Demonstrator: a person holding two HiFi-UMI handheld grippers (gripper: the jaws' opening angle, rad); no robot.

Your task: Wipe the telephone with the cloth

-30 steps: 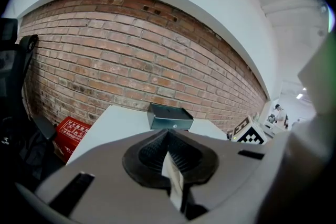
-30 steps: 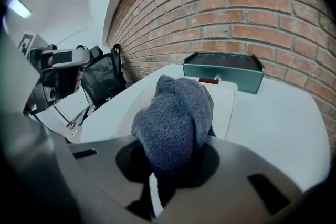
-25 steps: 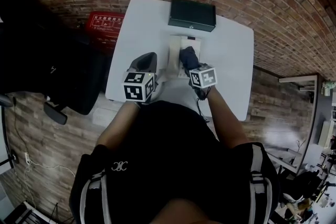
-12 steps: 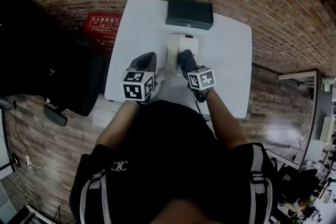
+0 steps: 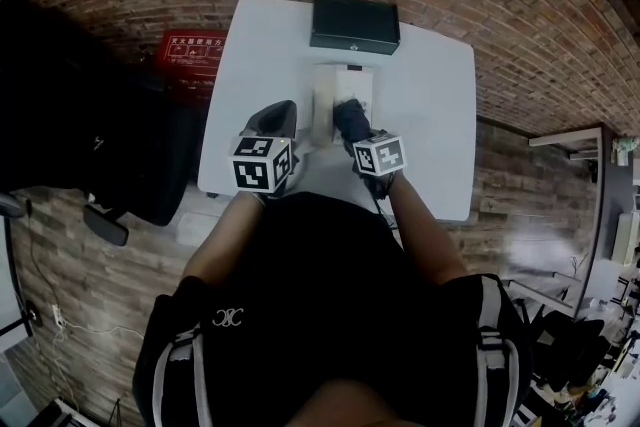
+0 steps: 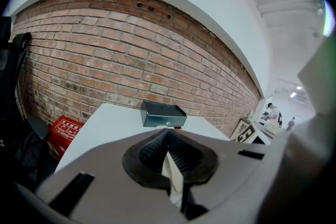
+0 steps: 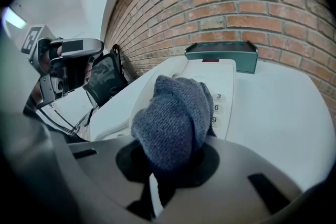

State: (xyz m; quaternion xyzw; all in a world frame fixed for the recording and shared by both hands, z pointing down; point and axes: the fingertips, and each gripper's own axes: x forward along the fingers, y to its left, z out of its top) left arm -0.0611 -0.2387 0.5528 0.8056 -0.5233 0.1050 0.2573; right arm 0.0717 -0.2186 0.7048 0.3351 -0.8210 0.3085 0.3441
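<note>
1. Wiping the telephone (image 5: 335,87) is the step in hand. The right gripper (image 7: 169,162) is clenched on the cloth (image 7: 176,115), a grey knitted wad bunched out ahead of the jaws.
2. Telephone: white, lying flat at the middle of the worktop (image 5: 430,115), straight ahead of the person. The cloth sits over its keypad (image 7: 217,108), with digits 3, 6 and 9 showing just beside the wad. Whether the cloth presses on the face or rides just above it cannot be told.
3. Method, as judged: light, even strokes along the length of the body. Pressure should be low enough that keys are not pushed and the light casing does not slide. The grip should hold the wad firmly so that fabric, not jaw, meets the plastic.
4. Handset (image 7: 152,84): lies along the telephone's left side. A sideways stroke could probably lift it off its cradle, so pass along it, not across.
5. Left gripper (image 6: 168,152): jaws together with nothing held, over the worktop just left of the telephone and apart from it. It is placed to steady the casing if needed.
6. Dark box (image 5: 355,23): at the far edge of the worktop, just beyond the telephone. It limits forward strokes.
7. Off the worktop: a red box (image 5: 192,47) on the floor and a black chair (image 5: 90,115) to the left. Neither obstructs.
</note>
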